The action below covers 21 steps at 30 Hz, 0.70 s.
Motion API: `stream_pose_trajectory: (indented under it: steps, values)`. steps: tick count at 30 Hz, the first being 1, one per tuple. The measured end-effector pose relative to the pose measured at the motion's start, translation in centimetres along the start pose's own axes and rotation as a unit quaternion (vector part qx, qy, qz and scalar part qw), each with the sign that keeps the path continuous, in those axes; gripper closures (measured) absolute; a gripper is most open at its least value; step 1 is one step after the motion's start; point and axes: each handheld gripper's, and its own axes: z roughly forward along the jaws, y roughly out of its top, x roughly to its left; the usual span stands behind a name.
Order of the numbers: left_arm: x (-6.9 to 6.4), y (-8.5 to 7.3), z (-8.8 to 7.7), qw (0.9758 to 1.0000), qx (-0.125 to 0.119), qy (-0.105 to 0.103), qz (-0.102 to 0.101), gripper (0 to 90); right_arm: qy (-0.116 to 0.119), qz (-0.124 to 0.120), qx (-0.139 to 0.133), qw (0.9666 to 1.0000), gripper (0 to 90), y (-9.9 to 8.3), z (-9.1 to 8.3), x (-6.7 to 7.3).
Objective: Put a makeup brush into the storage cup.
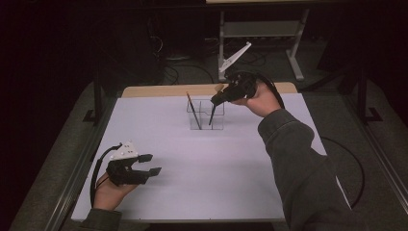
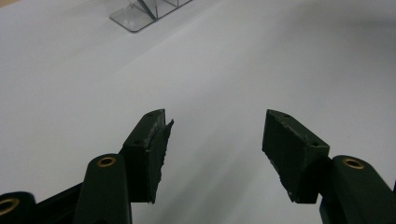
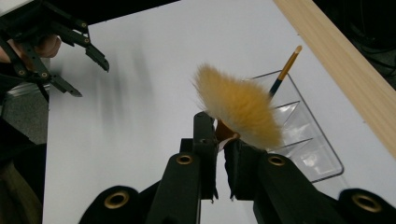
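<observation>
My right gripper [image 1: 222, 97] [image 3: 222, 136] is shut on a makeup brush just below its fluffy tan bristles [image 3: 238, 107]. The brush's dark handle [image 1: 212, 114] slants down into the clear organizer [image 1: 206, 115] [image 3: 306, 140] at the far middle of the table. A thin brush with a gold end [image 1: 193, 110] [image 3: 286, 67] leans in another compartment of the organizer. My left gripper [image 1: 153, 163] [image 2: 215, 135] rests low at the near left of the table. It is open, with nothing between its jaws. It also appears far off in the right gripper view [image 3: 91, 79].
The white tabletop [image 1: 216, 168] spreads between the two hands. A wooden strip [image 1: 163, 90] [image 3: 336, 60] runs along the far edge behind the organizer. The organizer's corner [image 2: 140, 14] sits well ahead of the left gripper. Metal frame legs stand on the floor beyond the table.
</observation>
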Motion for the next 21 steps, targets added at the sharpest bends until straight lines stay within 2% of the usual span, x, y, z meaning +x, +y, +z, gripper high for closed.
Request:
stream_pose_trajectory:
  steps: [4, 7, 16, 17, 21]
  values:
    - [0.1, 0.0, -0.1, 1.0, -0.001, 0.002, 0.005, 39.4, -0.005, 0.002, -0.003, 1.0, 82.5, 0.4, -0.2, -0.4]
    - [0.1, 0.0, 0.0, 1.0, -0.005, 0.0, 0.0, 39.2, -0.008, 0.006, -0.003, 0.9999, 82.5, 0.7, -0.4, -0.8]
    - [0.2, -0.1, -0.1, 1.0, -0.005, 0.003, 0.004, 38.9, -0.026, 0.003, -0.001, 0.9997, 82.5, 1.9, -0.5, -1.7]
    - [0.1, -0.1, -0.1, 1.0, -0.005, 0.002, -0.001, 38.9, -0.027, 0.003, 0.0, 0.9996, 82.5, 2.1, -0.5, -1.8]
    - [0.1, -0.1, -0.1, 1.0, -0.005, 0.002, -0.002, 38.7, -0.033, 0.004, 0.0, 0.9994, 82.4, 2.8, -0.3, -2.2]
